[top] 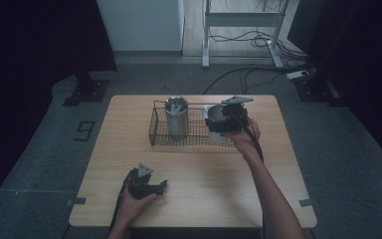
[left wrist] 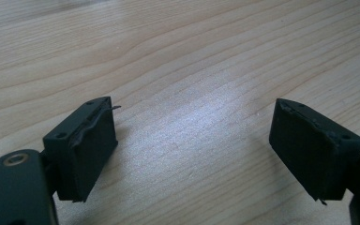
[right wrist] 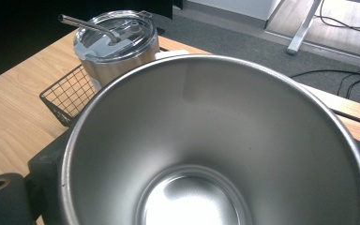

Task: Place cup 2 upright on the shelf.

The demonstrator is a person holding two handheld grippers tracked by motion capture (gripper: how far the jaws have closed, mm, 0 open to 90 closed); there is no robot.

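Steel cup [top: 214, 119] is gripped by the right gripper [top: 227, 121] and held tilted at the right end of the wire basket [top: 155, 130], mouth tipped toward the person; whether it rests on the mesh can't be told from the high view. Long axis runs along the jaws, so any set-down turns on righting it. The right gripper view adds the empty interior [right wrist: 201, 154] and the lidded tumbler with straw [right wrist: 115, 44] just beyond. Left gripper [top: 146, 184] is parked near the table's front edge, jaws apart, empty; right hand nearer.
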